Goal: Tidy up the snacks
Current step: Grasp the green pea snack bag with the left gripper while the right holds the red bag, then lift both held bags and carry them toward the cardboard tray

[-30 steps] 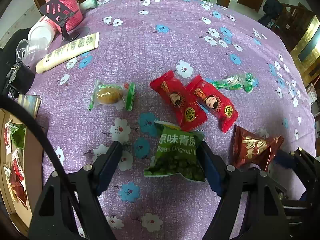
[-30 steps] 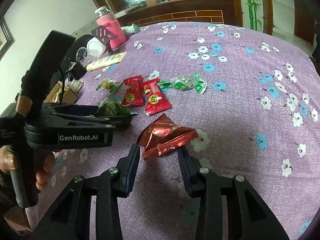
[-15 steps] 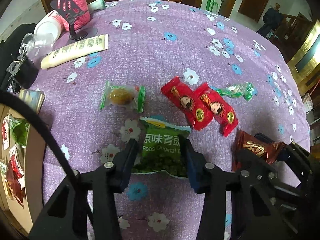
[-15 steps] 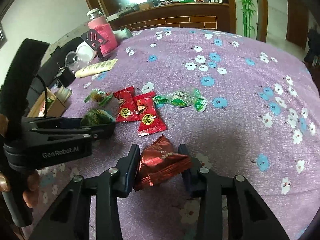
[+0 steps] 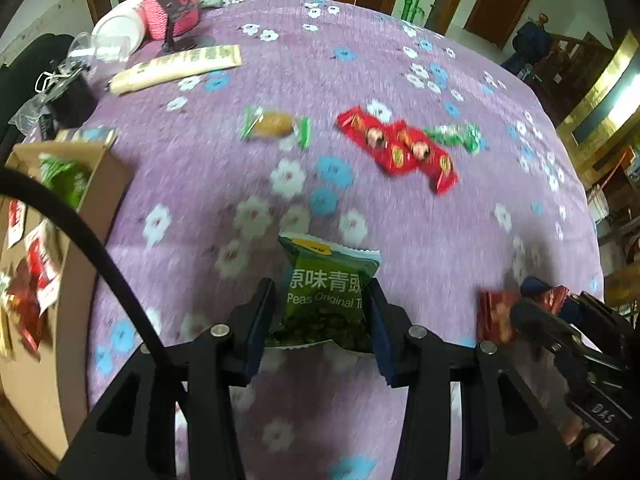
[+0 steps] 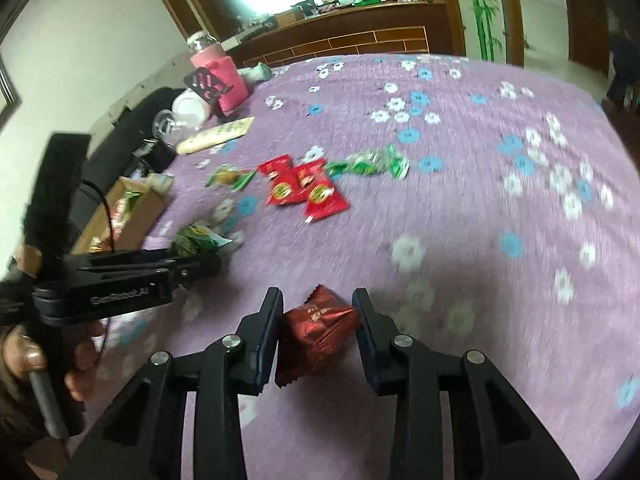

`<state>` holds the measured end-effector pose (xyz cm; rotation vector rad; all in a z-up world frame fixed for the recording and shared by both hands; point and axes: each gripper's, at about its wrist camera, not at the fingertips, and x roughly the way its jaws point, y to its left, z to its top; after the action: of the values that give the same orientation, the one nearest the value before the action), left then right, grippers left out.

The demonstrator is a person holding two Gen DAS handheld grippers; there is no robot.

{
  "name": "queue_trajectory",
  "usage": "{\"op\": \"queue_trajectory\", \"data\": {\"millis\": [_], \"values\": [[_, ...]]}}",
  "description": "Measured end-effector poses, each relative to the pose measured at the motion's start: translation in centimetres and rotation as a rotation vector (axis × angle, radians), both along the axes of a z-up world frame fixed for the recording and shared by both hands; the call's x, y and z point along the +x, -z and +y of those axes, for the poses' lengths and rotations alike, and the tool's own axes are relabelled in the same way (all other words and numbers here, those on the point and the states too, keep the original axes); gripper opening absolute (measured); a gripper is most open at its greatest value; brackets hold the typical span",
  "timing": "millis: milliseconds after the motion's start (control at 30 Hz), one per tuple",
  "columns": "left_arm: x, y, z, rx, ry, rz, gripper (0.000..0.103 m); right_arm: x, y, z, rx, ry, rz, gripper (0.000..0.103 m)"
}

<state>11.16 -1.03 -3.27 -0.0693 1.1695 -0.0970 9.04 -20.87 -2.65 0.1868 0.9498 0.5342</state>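
Note:
My left gripper (image 5: 319, 282) is shut on a green pea packet (image 5: 328, 280), held just above the purple flowered cloth (image 5: 460, 240). In the right wrist view the same packet (image 6: 192, 238) sticks out of the left gripper (image 6: 200, 256), which a hand holds at the left. My right gripper (image 6: 318, 294) has a dark red packet (image 6: 318, 328) pinched between its pads, and its jaws are closing further. That packet (image 5: 494, 316) also shows at the lower right of the left wrist view. A brown cardboard box (image 5: 100, 184) with several snack packets inside stands at the table's left edge.
On the cloth lie a yellow cake in a green-ended wrapper (image 5: 276, 126), two red packets (image 5: 396, 150) and a green clear wrapper (image 5: 456, 136). At the far left stand a cream tube (image 5: 176, 70), a pink jar (image 5: 172, 4) and a white cup (image 5: 116, 28).
Both grippers closed on their packets and carried them off the cloth toward the left. The cardboard box has come further into both views.

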Motion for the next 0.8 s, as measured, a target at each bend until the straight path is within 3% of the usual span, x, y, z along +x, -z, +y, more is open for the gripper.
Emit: {"op": "queue_trajectory", "data": {"millis": [167,333,567,800], "values": [[-3.8,0.0,0.3,0.001,0.062,-0.005,0.047,-3.6,1.0,-0.6,0.027,0.001,0.033,0.036],[-6.8,0.2,0.2,0.023,0.115,-0.022,0.047,-4.4,1.1,-0.7,0.017,0.037,0.033,0.038],[-8.2,-0.1,1.6,-0.05,0.07,-0.012,0.047,-4.6,1.4,0.2,-0.058,0.071,0.024,0.039],[-9.4,-0.1,2.7,-0.066,0.06,-0.022,0.047,-6.3,0.4,0.4,-0.066,0.093,0.022,0.039]]}}
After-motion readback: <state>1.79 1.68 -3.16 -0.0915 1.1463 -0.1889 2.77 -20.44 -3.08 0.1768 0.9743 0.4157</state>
